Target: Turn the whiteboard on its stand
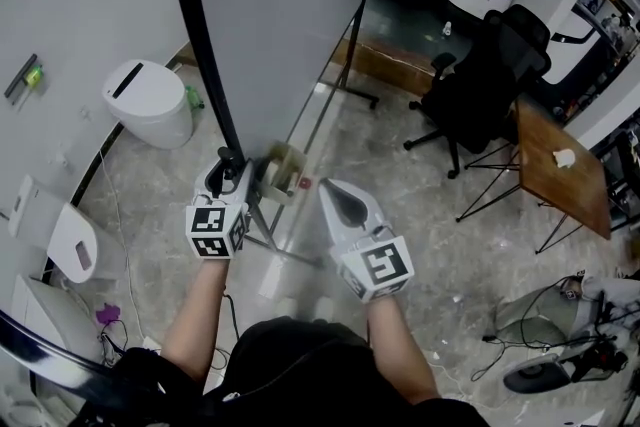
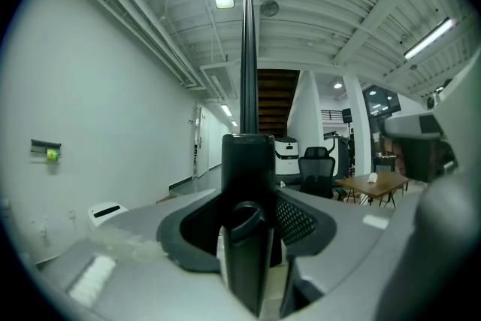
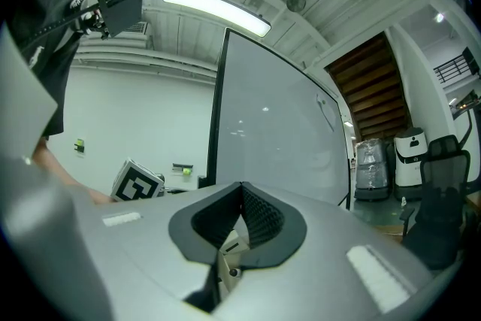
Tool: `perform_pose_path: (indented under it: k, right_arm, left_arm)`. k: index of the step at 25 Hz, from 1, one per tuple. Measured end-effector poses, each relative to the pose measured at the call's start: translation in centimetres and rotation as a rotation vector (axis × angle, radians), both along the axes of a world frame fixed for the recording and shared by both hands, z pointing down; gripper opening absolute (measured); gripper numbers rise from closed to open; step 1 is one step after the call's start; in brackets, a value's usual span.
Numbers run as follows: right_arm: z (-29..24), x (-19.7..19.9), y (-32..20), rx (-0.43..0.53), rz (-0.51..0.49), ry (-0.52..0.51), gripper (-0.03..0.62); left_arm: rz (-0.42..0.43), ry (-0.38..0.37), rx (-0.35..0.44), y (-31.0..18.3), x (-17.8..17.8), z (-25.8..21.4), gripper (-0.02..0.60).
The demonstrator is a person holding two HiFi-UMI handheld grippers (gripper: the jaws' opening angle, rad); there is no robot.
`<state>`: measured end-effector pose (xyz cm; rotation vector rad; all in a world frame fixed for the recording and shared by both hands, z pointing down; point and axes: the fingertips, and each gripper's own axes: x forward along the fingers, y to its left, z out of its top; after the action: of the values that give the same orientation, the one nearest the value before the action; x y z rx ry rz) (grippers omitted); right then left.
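Note:
The whiteboard (image 1: 280, 15) is a tall grey panel with a black frame (image 1: 205, 45), on a metal stand (image 1: 345, 85), and from the head view I see it steeply from above. My left gripper (image 1: 232, 173) is shut on the frame's lower edge. In the left gripper view the black frame (image 2: 246, 71) rises straight up between the jaws of the left gripper (image 2: 248, 214). My right gripper (image 1: 335, 195) is shut and empty, just right of the board's lower end. In the right gripper view the whiteboard (image 3: 278, 139) fills the space ahead of the right gripper (image 3: 239, 225).
A white rounded bin (image 1: 150, 103) stands on the floor left of the board. A black office chair (image 1: 490, 75) and a wooden table (image 1: 555, 165) are to the right. White devices (image 1: 60, 235) and cables lie along the left wall.

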<state>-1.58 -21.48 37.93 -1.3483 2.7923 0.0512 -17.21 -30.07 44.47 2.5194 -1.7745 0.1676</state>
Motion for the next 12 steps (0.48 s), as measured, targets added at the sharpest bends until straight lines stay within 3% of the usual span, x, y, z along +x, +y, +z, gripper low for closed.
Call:
perform_pose_path:
  k: [12]
  right_arm:
    - [-0.1, 1.5, 0.0, 0.014, -0.004, -0.019, 0.009]
  left_arm:
    - [-0.013, 0.015, 0.005, -0.1, 0.0, 0.4, 0.203]
